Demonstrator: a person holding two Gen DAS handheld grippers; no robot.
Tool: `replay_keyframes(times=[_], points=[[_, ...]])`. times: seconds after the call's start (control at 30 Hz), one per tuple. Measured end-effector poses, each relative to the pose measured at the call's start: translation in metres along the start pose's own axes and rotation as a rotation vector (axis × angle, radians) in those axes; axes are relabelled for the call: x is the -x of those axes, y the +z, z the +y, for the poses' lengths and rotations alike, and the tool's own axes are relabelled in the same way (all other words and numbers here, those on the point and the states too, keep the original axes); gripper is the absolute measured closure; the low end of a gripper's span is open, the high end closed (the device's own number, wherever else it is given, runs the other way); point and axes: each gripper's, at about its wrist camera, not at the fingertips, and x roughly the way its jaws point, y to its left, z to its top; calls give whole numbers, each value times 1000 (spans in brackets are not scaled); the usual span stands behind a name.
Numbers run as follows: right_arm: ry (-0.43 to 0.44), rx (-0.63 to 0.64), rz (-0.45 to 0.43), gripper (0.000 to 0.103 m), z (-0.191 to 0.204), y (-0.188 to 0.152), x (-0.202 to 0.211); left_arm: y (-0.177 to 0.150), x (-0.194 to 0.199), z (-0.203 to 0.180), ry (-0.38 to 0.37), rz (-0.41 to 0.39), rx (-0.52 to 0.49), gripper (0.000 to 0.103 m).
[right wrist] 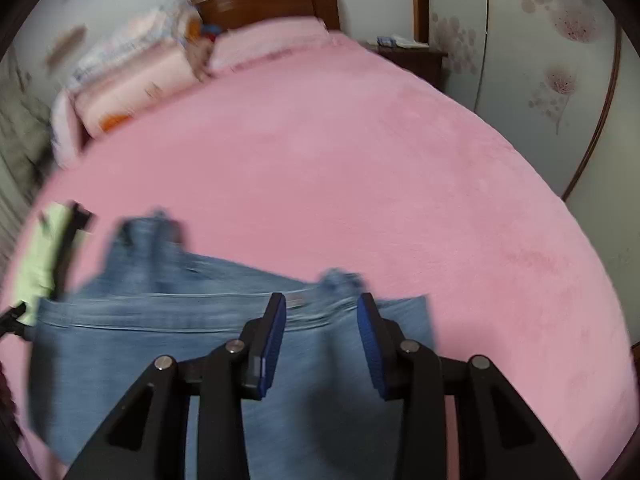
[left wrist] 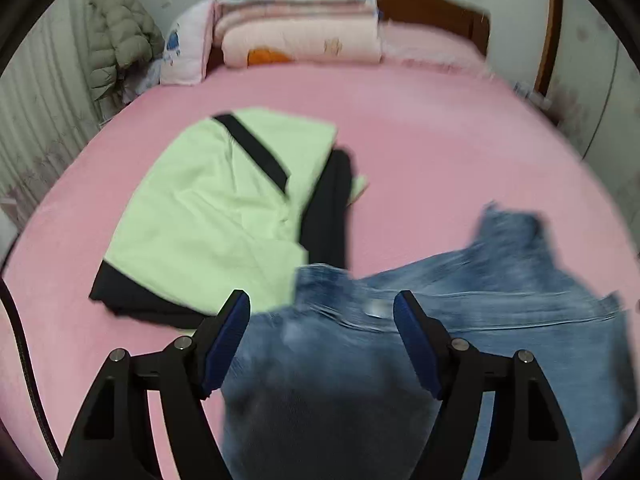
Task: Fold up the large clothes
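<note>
Blue jeans [left wrist: 460, 308] lie on the pink bed [left wrist: 420, 152], blurred by motion. My left gripper [left wrist: 322, 304] is open just above the jeans' left part, its blue pads [left wrist: 236, 320] apart and holding nothing. In the right wrist view the jeans [right wrist: 168, 320] spread across the lower left. My right gripper [right wrist: 322, 306] is open over the jeans' right end, empty. A folded light green and black garment [left wrist: 216, 208] lies left of the jeans; its edge shows in the right wrist view [right wrist: 44, 248].
Stacked pink quilts and pillows [left wrist: 296, 28] sit by the wooden headboard [left wrist: 432, 8]. A padded jacket [left wrist: 116, 40] hangs at the left wall. A nightstand [right wrist: 412, 56] and wardrobe doors [right wrist: 560, 60] stand right of the bed [right wrist: 360, 168].
</note>
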Motion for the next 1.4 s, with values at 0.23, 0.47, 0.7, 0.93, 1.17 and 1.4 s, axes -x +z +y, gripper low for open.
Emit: replay_keyframes(times=[0.23,0.47,0.7,0.93,1.17,1.4], points=[[213,159,37,65,109,-72,42,-80,47,-50,-74,-20,51,30],[91,261,122,65,109,-115,4,-132,-5,-40,-4,101,-76,30],[-161,140,65,83,-32,-120,20,-127,-5,33,40,72,-38,28],[-184,67,69,75,-78,-129,23,-135,-14,64,59,78,39,27],[-204,50,78,73,-76,-120,34,-128,2,68,68,115,75,27],[-106,38,-17,73,-33,-112,97,-138,52,96,-52,151,401,26]])
